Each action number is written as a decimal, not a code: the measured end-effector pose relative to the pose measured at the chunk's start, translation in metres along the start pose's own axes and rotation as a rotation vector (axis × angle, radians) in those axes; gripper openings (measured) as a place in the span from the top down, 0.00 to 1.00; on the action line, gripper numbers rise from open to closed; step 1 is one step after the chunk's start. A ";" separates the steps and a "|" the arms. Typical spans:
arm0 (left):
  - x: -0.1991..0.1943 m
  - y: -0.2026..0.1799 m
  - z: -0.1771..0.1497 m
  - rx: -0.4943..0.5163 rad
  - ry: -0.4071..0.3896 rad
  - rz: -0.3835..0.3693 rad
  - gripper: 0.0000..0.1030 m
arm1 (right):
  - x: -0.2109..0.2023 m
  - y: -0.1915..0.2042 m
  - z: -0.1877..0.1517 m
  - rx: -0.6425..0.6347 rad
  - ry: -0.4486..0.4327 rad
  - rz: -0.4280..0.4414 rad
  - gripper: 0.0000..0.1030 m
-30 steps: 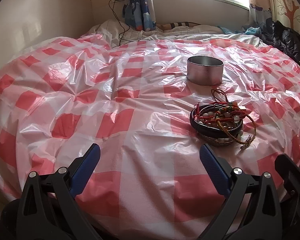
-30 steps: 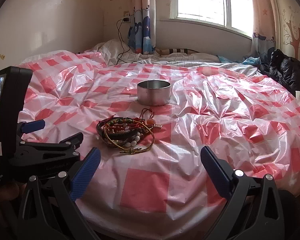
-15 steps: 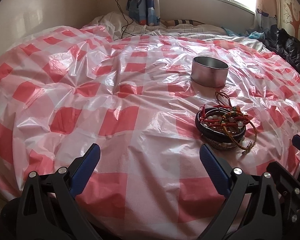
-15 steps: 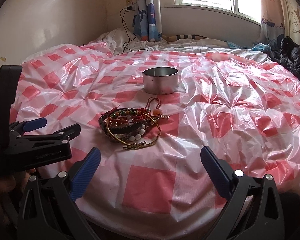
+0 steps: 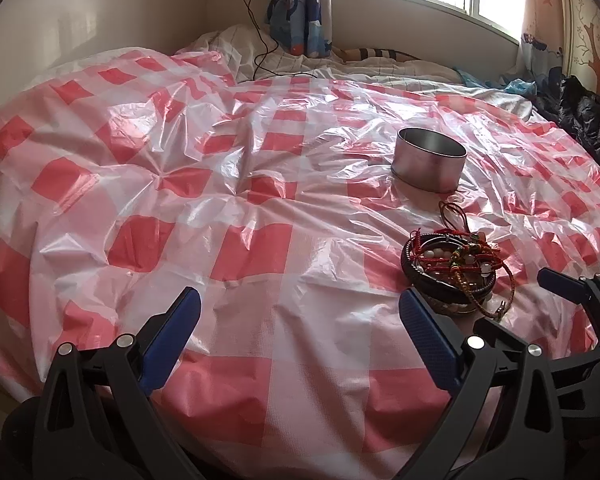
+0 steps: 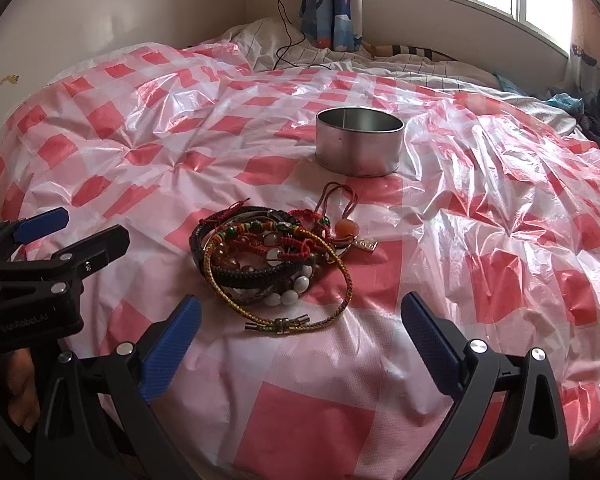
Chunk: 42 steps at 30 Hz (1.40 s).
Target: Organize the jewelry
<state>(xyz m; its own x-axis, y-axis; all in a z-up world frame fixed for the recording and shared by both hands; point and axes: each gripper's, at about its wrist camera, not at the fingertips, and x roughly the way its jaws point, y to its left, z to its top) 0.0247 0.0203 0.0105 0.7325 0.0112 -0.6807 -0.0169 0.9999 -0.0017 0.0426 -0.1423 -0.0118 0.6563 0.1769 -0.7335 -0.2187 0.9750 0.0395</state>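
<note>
Checked plastic sheet [image 6: 480, 208] is spread over the bed; bracelets [image 6: 268, 256] are heaped before the tin [image 6: 358, 148]; both tongs [image 5: 296, 340] [image 6: 300, 344] are held apart, empty.

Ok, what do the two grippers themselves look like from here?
Both match: black frames with silver screw heads, and textured blue pads on the fingers. The left gripper carries faint lettering on its black body, too blurred to read. The right gripper shows no cables or sleeves.

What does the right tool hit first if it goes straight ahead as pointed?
Probably the checked plastic sheet between its open fingers; the right tool angles down toward the bed. The bracelet pile lies just left of centre, the tin beyond. Depth unclear.
</note>
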 end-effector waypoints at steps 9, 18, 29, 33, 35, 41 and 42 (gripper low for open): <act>0.003 -0.008 -0.001 0.025 0.010 0.000 0.07 | 0.001 -0.003 -0.001 0.024 -0.003 -0.015 0.07; 0.004 -0.011 -0.003 0.043 0.015 0.010 0.07 | -0.003 -0.008 -0.005 0.053 -0.007 -0.026 0.07; 0.005 -0.010 -0.003 0.040 0.019 0.010 0.07 | -0.001 -0.004 -0.003 0.038 -0.010 -0.029 0.07; 0.005 -0.010 -0.004 0.039 0.020 0.010 0.07 | 0.002 -0.002 -0.002 0.032 -0.010 -0.020 0.07; 0.005 -0.010 -0.004 0.040 0.019 0.010 0.07 | 0.003 -0.001 -0.001 0.027 -0.009 -0.021 0.07; 0.004 -0.007 -0.004 0.025 0.011 0.009 0.07 | 0.013 -0.009 0.001 0.060 0.011 0.026 0.20; 0.004 -0.007 -0.005 0.022 0.013 0.008 0.07 | 0.013 -0.010 0.001 0.067 0.009 0.044 0.28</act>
<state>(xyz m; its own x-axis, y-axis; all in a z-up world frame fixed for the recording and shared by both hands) 0.0247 0.0138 0.0039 0.7237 0.0192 -0.6899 -0.0076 0.9998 0.0199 0.0539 -0.1497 -0.0205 0.6404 0.2187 -0.7362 -0.1978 0.9732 0.1171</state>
